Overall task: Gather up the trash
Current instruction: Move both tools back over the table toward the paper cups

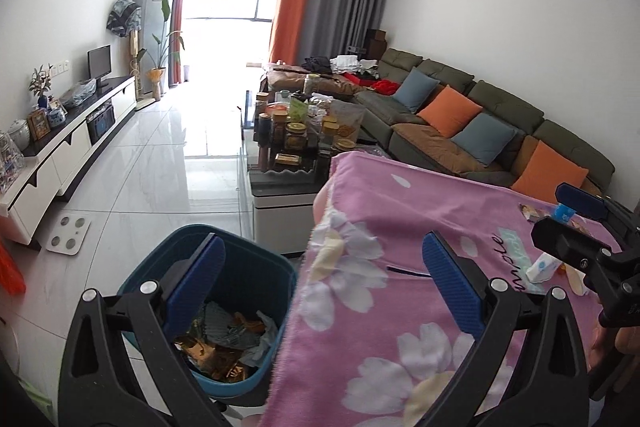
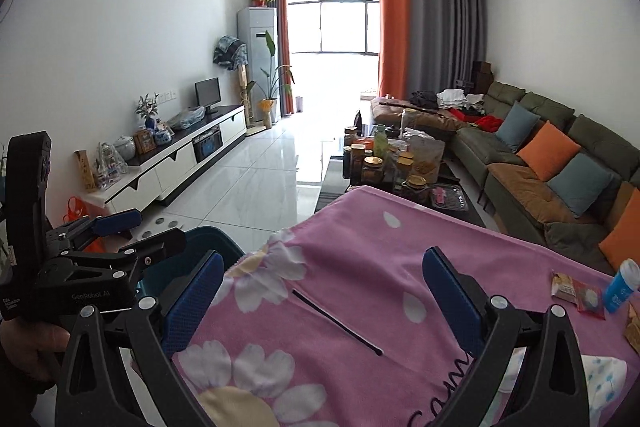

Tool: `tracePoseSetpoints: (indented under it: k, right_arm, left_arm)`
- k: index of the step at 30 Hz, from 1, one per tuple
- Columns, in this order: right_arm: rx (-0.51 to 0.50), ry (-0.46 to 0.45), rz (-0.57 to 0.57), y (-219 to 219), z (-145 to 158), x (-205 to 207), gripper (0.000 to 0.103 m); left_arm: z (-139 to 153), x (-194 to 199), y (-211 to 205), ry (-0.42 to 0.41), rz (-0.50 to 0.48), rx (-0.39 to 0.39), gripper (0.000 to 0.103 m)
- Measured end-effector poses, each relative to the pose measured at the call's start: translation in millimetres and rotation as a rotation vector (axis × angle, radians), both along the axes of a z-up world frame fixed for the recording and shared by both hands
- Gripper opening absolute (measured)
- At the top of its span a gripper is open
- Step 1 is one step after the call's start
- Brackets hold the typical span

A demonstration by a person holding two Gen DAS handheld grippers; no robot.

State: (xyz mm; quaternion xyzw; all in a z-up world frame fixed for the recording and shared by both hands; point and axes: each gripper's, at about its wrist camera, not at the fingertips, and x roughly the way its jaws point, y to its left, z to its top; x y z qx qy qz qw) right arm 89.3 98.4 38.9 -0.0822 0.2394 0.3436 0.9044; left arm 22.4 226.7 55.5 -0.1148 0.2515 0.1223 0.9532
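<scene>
Lying right of the spread, empty right gripper (image 2: 322,301) fingers, the snack wrapper (image 2: 578,293) looks light and crinkly; pinch its edge.

A green sofa (image 1: 480,107) with orange and blue cushions (image 1: 448,109) faces a white TV cabinet (image 1: 72,151).
</scene>
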Motion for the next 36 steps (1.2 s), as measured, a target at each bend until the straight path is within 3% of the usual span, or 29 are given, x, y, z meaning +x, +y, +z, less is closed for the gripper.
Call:
tracePoseSetpoints:
  k: [10, 23, 28, 36]
  right_arm:
    - [0.020, -0.015, -0.176, -71, -13, -15, 0.096]
    - [-0.056, 0.031, -0.474, -175, -62, -32, 0.096]
    - [-0.057, 0.063, -0.542, -205, -77, -37, 0.096]
    - [-0.086, 0.028, -0.598, -225, -76, -33, 0.096]
  left_arm:
    - [10, 8, -79, -0.055, -0.159, 0.052, 0.097]
    - [-24, 33, -159, 0.020, -0.347, 0.051, 0.097]
    - [-35, 40, -179, 0.033, -0.398, 0.053, 0.097]
    - [-44, 60, -213, 0.039, -0.490, 0.075, 0.097]
